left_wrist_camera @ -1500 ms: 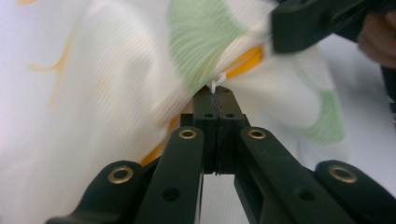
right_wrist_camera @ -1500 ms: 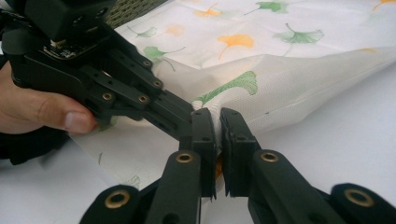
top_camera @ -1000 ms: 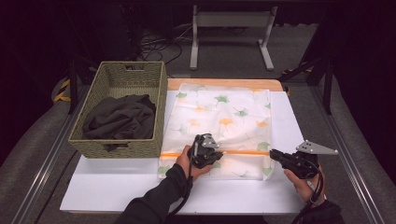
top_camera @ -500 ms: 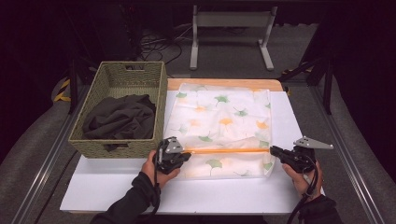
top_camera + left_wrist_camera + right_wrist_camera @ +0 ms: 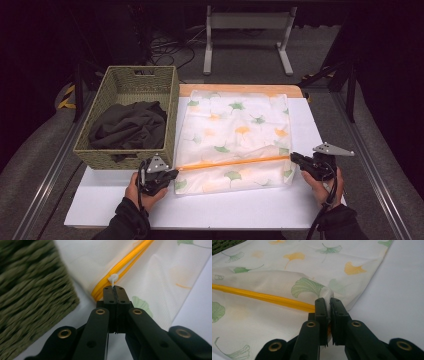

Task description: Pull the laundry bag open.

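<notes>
A white mesh bag printed with green and orange leaves lies flat on the white table top. An orange zipper runs across its near part. My left gripper sits at the zipper's left end, shut on the small white zipper pull, close to the basket's corner. At the bag's right edge my right gripper is shut on a pinch of the bag's fabric, just above the zipper.
A woven green basket holding dark clothes stands at the left, touching the bag's side. A wooden board edge shows behind the bag. A metal stand is on the floor beyond the table.
My left gripper has slid left along the orange zipper, from near its middle to its left end, with the pull in its jaws. The right gripper has stayed at the bag's right edge.
</notes>
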Demonstrator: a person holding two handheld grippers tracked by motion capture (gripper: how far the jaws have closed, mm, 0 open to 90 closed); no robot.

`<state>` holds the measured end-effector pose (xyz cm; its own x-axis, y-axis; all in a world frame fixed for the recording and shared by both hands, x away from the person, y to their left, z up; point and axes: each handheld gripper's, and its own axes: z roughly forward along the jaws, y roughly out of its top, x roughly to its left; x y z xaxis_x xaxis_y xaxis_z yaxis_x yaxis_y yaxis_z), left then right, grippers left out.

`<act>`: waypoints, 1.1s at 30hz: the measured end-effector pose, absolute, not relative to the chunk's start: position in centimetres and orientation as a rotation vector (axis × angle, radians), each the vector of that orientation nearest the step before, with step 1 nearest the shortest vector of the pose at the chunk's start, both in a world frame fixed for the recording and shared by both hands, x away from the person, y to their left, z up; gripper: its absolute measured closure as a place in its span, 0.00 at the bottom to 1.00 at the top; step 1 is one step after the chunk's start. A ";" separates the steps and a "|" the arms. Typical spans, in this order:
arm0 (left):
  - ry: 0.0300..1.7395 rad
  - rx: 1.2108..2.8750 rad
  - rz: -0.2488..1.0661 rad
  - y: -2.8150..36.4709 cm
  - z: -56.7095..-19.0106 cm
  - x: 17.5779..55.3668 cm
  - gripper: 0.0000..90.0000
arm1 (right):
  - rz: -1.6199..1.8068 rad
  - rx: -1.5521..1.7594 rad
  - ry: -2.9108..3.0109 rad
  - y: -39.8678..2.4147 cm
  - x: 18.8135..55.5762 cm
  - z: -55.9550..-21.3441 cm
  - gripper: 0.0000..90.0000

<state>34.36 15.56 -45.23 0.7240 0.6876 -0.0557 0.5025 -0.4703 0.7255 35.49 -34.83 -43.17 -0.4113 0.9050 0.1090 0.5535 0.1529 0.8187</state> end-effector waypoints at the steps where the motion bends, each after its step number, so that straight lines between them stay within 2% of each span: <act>1: 0.909 2.172 0.323 15.7 -45.3 34.3 1.00 | 1.155 1.389 2.028 -34.8 35.6 -43.2 0.95; 9: 0.938 2.154 0.395 16.1 -45.3 34.5 1.00 | 1.137 1.424 2.023 -34.4 36.1 -43.5 0.95; 14: 0.983 2.113 0.379 17.1 -45.3 34.9 0.99 | 1.123 1.427 2.036 -33.8 36.5 -43.8 0.95; 18: 0.941 2.117 0.396 17.1 -45.3 34.7 1.00 | 1.107 1.445 2.039 -33.5 36.7 -44.0 0.94; 19: 0.941 2.109 0.401 17.1 -45.2 34.5 0.99 | 1.105 1.454 2.040 -33.5 36.6 -44.0 0.89; 20: 0.929 2.095 0.401 17.2 -45.2 34.4 0.99 | 1.103 1.455 2.049 -33.5 36.5 -44.0 0.79; 21: 0.917 2.077 0.407 17.5 -45.1 34.3 1.00 | 1.090 1.459 2.057 -33.5 36.3 -43.9 0.73; 23: 0.896 2.085 0.444 18.0 -44.9 34.0 0.99 | 1.070 1.408 2.077 -33.6 35.7 -43.7 0.70; 28: 0.842 2.087 0.470 19.5 -45.0 33.2 0.88 | 1.112 1.319 2.051 -33.7 34.7 -42.0 0.72; 30: 0.823 2.083 0.487 20.0 -45.0 32.8 0.77 | 1.128 1.249 2.076 -33.0 34.5 -41.2 0.72; 33: 0.820 2.079 0.488 21.0 -45.1 32.5 0.67 | 1.151 1.107 2.167 -30.7 34.4 -40.2 0.74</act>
<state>32.47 21.01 -45.06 0.7118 0.7005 0.0509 0.3789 -0.4440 0.8120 34.43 -30.72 -40.24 -0.5789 0.8153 -0.0158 0.4435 0.3311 0.8329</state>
